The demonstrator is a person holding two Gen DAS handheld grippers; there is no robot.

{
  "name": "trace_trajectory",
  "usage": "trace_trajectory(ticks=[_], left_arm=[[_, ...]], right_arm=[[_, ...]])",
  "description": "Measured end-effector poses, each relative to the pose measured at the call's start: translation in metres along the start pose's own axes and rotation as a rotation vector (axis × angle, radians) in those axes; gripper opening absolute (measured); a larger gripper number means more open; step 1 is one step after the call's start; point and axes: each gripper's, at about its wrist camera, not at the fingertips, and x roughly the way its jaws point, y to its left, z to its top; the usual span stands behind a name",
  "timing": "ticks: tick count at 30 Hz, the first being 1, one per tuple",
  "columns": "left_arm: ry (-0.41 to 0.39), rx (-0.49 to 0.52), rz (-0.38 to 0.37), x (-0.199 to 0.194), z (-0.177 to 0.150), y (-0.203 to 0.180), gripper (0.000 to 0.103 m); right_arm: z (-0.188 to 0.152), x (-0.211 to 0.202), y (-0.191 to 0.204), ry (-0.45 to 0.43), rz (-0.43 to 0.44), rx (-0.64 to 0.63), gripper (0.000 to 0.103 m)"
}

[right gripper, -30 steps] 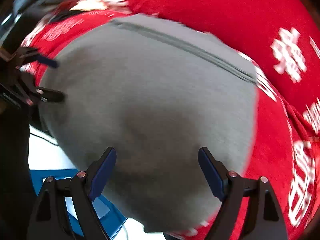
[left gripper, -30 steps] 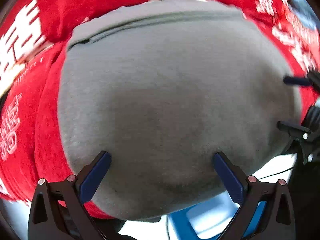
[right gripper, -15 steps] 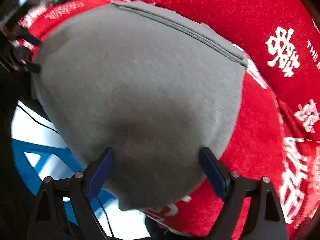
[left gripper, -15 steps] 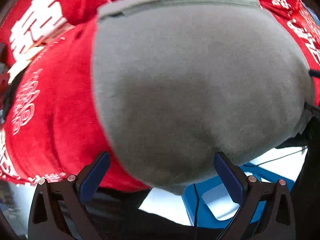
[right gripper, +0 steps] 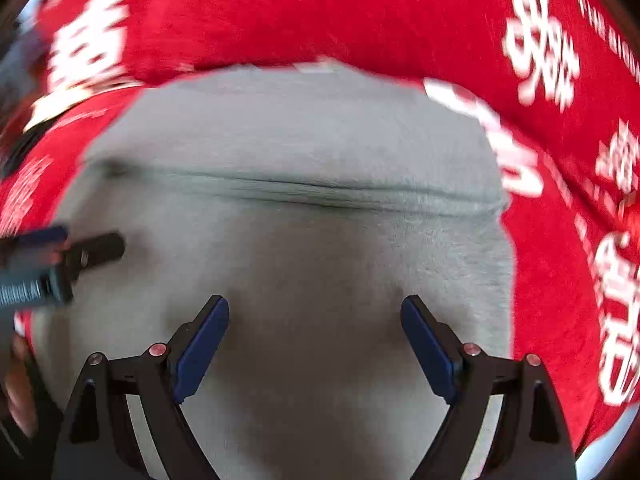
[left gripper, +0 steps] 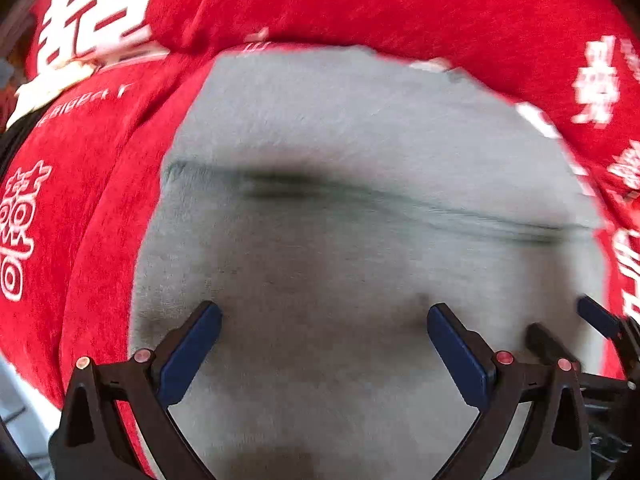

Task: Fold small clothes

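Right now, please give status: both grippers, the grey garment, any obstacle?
Left gripper open, right gripper open, nothing between fingers. Grey garment flat on red cloth, fold edge across it. No obstacle seen.

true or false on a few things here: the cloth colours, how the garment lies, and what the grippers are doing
1. The gray garment lies on a red cloth printed with white characters. True.
2. The garment lies in a single flat layer with no fold. False: an edge runs across it, with one layer lying over another.
3. The right gripper is clamped on a bunched corner of the garment. False: its jaws stand wide apart over the fabric and pinch nothing.
4. The left gripper has its jaws spread wide. True.
5. The left gripper shows at the left edge of the right wrist view. True.
6. The cloth under the garment is plain blue. False: it is red with white print.
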Motion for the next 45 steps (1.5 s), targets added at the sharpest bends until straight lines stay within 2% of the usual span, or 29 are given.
trace_trajectory(ticks=[3, 7, 10, 13, 14, 17, 22, 24, 27, 29, 31, 33, 36, 39, 41, 45], left_arm=[[-0.044, 0.066, 0.036, -0.009, -0.021, -0.008, 0.103], [-0.096, 0.060, 0.018, -0.027, -0.071, -0.001, 0.103], [-0.104, 0.058, 0.012, -0.034, -0.099, 0.007, 0.103], [-0.104, 0.061, 0.019, -0.038, -0.117, 0.009, 0.103], [-0.074, 0.052, 0.005, -0.034, -0.121, 0.012, 0.103], [-0.023, 0.029, -0.019, -0.034, -0.136, 0.018, 0.103], [0.030, 0.056, -0.031, -0.029, -0.147, 0.020, 0.103], [0.090, 0.049, -0.042, -0.025, -0.147, 0.022, 0.103], [0.169, 0.038, -0.081, -0.021, -0.149, 0.029, 0.103], [0.185, -0.022, -0.112, -0.020, -0.151, 0.045, 0.103], [0.170, -0.109, -0.125, -0.023, -0.152, 0.064, 0.103], [0.157, -0.171, -0.122, -0.024, -0.152, 0.079, 0.103], [0.191, -0.244, -0.164, -0.012, -0.148, 0.099, 0.103], [0.214, -0.279, -0.243, 0.000, -0.152, 0.108, 0.103], [0.202, -0.300, -0.280, 0.001, -0.153, 0.112, 0.103], [0.173, -0.342, -0.344, -0.001, -0.148, 0.125, 0.103]], right_arm=[[-0.007, -0.001, -0.001, -0.020, 0.005, 0.008, 0.093], [-0.047, -0.016, 0.005, -0.098, 0.010, -0.065, 0.095], [-0.091, -0.033, 0.006, -0.194, 0.011, -0.099, 0.095], [-0.124, -0.042, 0.007, -0.237, -0.003, -0.136, 0.095], [-0.131, -0.043, 0.005, -0.236, -0.008, -0.136, 0.095], [-0.145, -0.046, 0.002, -0.185, -0.010, -0.142, 0.095], [-0.157, -0.046, 0.007, -0.007, -0.033, -0.223, 0.098], [-0.167, -0.041, 0.009, 0.082, -0.045, -0.262, 0.102], [-0.180, -0.044, 0.006, 0.123, -0.055, -0.319, 0.102], [-0.183, -0.049, -0.008, 0.132, -0.037, -0.263, 0.102], [-0.182, -0.054, -0.035, 0.135, -0.010, -0.132, 0.102], [-0.182, -0.059, -0.071, 0.116, 0.060, 0.048, 0.102], [-0.188, -0.059, -0.103, 0.112, 0.173, 0.211, 0.102], [-0.191, -0.049, -0.108, 0.154, 0.288, 0.233, 0.098], [-0.191, -0.046, -0.104, 0.156, 0.332, 0.221, 0.085], [-0.192, -0.046, -0.101, 0.126, 0.339, 0.226, 0.085]])
